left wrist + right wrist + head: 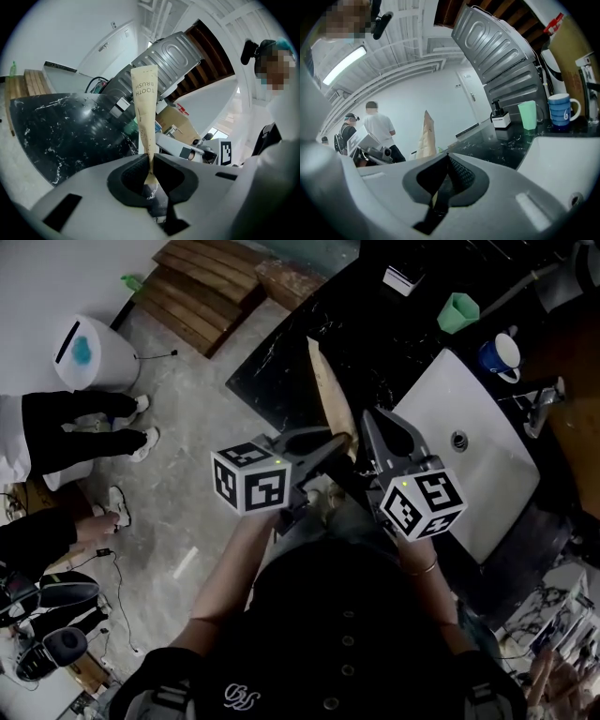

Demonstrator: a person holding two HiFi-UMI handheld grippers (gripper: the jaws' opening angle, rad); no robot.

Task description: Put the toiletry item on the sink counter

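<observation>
The toothbrush packet [144, 103] is up in the air, pinched at its narrow lower end by the left gripper [151, 157]. It stands tall from the jaws, at the middle of the head view. The right gripper [446, 159] sits just beside it with its jaws pressed together, and I can see nothing between them. The black marble sink counter [356, 343] fills the upper right of the head view, with the white basin [478, 456] set in it and a green cup [458, 312] further back. As I judge it, the pick-up is done. Carrying the packet over the counter, lowering it and letting go are all left.
</observation>
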